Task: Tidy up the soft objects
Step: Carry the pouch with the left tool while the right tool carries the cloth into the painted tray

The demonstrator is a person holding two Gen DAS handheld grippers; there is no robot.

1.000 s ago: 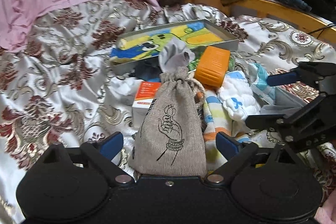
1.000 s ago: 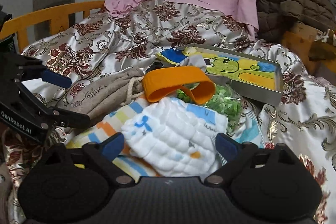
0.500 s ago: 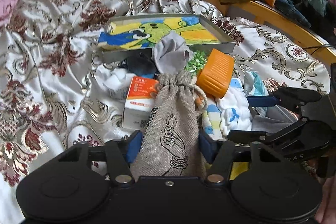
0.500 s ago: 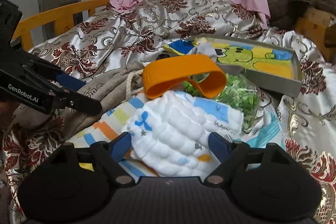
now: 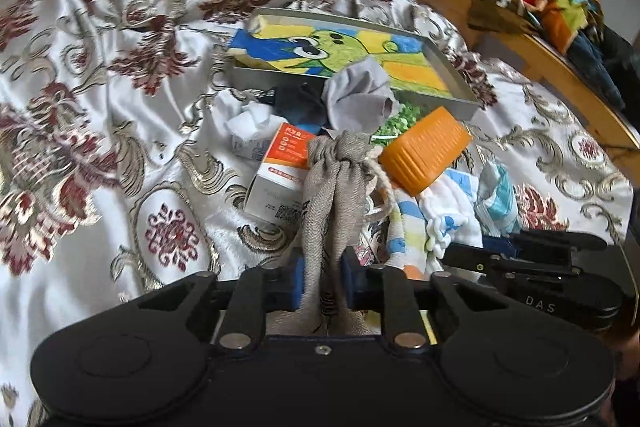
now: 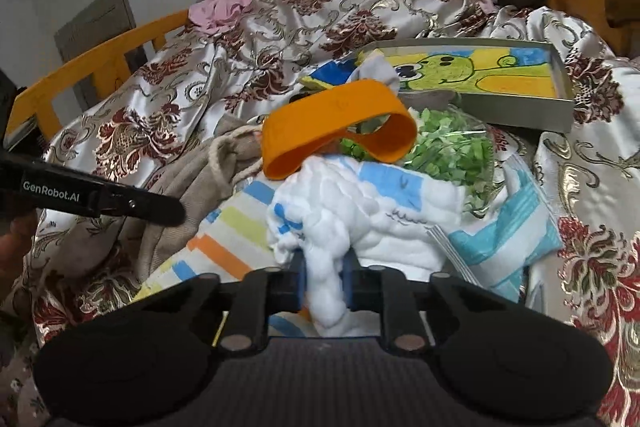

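Observation:
A grey-brown drawstring pouch (image 5: 338, 183) lies on the bedspread, and my left gripper (image 5: 323, 281) is closing on its bunched lower end, the blue pads pressing the cloth. A white quilted cloth (image 6: 360, 215) with blue marks rests on a striped towel (image 6: 224, 227). My right gripper (image 6: 325, 281) is closing on that white cloth's near edge and pinches it between its pads. The pouch (image 6: 200, 179) shows at the left of the right wrist view, under the left gripper's arm (image 6: 92, 197).
An orange plastic band (image 6: 340, 125) leans over a bag of green bits (image 6: 452, 155). A metal tray (image 5: 464, 83) with a cartoon picture lies behind. A small orange-white box (image 5: 280, 175), grey cloth (image 5: 360, 99) and a blue-striped packet (image 6: 508, 239) crowd the pile. A wooden bed frame (image 5: 568, 75) runs along the right.
Both grippers went from wide open to pinched: the left closed on the pouch, the right on the white cloth. Both cameras rolled a little.

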